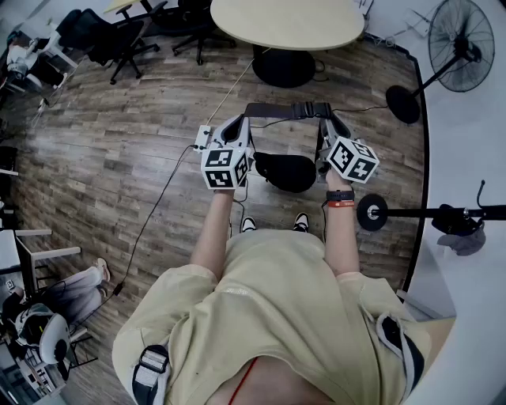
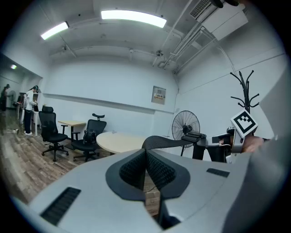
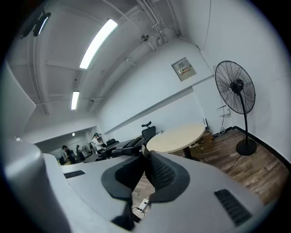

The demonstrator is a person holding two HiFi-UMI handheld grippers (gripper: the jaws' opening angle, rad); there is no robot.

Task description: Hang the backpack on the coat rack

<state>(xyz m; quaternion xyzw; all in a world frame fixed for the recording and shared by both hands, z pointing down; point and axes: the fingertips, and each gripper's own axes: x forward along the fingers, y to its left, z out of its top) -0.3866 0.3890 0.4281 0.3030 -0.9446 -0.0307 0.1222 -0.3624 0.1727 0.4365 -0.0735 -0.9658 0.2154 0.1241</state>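
Observation:
A black backpack (image 1: pixel 286 172) hangs in front of the person from its dark top strap (image 1: pixel 286 110), stretched level between the two grippers. My left gripper (image 1: pixel 237 123) is shut on the strap's left end. My right gripper (image 1: pixel 333 123) is shut on its right end. In the left gripper view the strap (image 2: pixel 169 141) runs out from the closed pads of the left gripper (image 2: pixel 145 159) toward the other hand. In the right gripper view the strap (image 3: pixel 123 149) leaves the pressed pads of the right gripper (image 3: pixel 144 164). The black coat rack (image 1: pixel 443 212) stands to the right by the white wall, its branching top (image 2: pixel 245 91) in the left gripper view.
A grey item (image 1: pixel 462 239) hangs on the rack. A standing fan (image 1: pixel 462 35) is at the far right. A round table (image 1: pixel 286 22) stands ahead, with office chairs (image 1: pixel 118 39) to its left. A power strip (image 1: pixel 203 136) and its cable lie on the wood floor.

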